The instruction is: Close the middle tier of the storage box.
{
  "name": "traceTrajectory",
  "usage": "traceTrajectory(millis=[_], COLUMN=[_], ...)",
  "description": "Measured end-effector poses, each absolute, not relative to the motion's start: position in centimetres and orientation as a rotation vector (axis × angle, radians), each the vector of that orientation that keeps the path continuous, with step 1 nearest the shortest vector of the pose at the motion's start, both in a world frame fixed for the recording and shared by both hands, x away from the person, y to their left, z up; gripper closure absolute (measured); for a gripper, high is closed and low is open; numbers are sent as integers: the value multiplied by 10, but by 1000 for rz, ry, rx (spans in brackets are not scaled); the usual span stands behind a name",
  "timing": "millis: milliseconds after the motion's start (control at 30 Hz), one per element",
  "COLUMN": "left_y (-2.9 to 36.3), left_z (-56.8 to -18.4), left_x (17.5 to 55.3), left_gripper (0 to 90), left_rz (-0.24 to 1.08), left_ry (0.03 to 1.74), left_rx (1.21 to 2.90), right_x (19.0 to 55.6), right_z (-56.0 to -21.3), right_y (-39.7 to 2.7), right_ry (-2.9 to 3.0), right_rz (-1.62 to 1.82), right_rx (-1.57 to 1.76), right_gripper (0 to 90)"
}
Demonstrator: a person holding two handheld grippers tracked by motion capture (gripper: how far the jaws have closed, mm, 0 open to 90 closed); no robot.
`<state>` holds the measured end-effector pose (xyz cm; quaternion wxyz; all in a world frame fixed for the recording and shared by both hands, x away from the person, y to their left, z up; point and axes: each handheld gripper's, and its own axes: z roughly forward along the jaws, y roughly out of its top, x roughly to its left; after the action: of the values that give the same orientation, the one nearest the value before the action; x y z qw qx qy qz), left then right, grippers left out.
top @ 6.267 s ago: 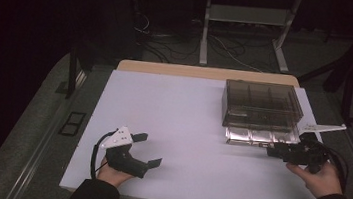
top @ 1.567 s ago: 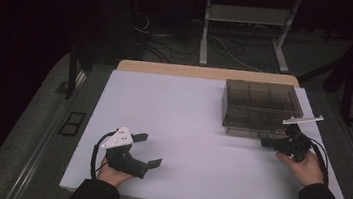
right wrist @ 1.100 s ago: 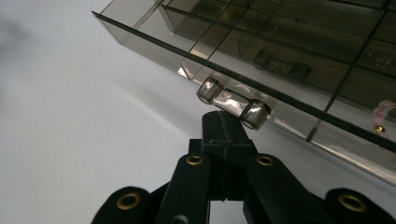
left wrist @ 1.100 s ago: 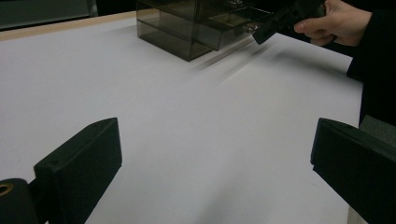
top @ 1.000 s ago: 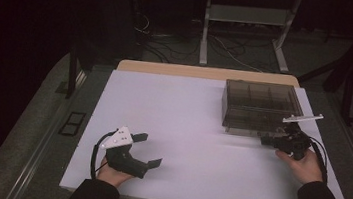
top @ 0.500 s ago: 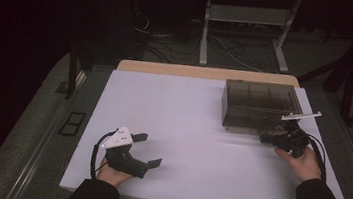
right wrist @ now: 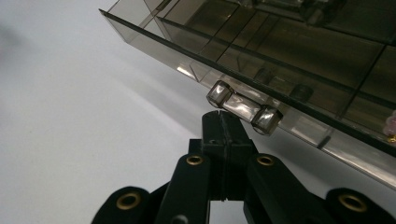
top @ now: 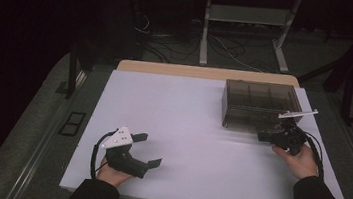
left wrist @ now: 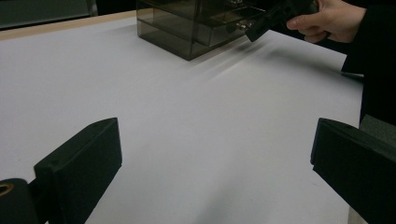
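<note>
A smoky see-through drawer box [top: 259,106] stands at the back right of the white table [top: 188,111]. My right gripper [top: 262,137] is shut with nothing between its jaws, and it lies low at the box's front face. In the right gripper view its closed tips [right wrist: 219,116] sit right under the clear bar handle [right wrist: 243,107] of a drawer; whether they touch I cannot tell. My left gripper [top: 148,150] rests open near the front left edge with only bare table between its jaws [left wrist: 215,177]. From there the box [left wrist: 187,28] and the right gripper [left wrist: 259,28] appear far off.
The box has several compartments; a small pink item [right wrist: 391,122] lies in one at the right. A metal stand [top: 244,16] and cables are on the dark floor behind the table. A wooden strip [top: 207,73] runs along the table's far edge.
The drawer that stuck out of the box's front several seconds ago is now pushed in. My right gripper has crept in toward the box front. The left gripper has stayed put.
</note>
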<state>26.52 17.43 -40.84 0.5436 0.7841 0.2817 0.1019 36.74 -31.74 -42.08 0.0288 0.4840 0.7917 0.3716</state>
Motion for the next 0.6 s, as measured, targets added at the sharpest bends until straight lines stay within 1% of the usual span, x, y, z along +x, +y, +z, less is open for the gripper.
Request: traceTrajectory(millis=[600], left_y=[174], left_z=[-409], left_x=[265], left_gripper=[11], left_rz=[242], left_ry=[668], left_rx=[1864], right_x=[374], right_z=[-424], right_y=[-319], right_ry=[2418], right_rz=[1151], right_rx=[1518], right_gripper=[886])
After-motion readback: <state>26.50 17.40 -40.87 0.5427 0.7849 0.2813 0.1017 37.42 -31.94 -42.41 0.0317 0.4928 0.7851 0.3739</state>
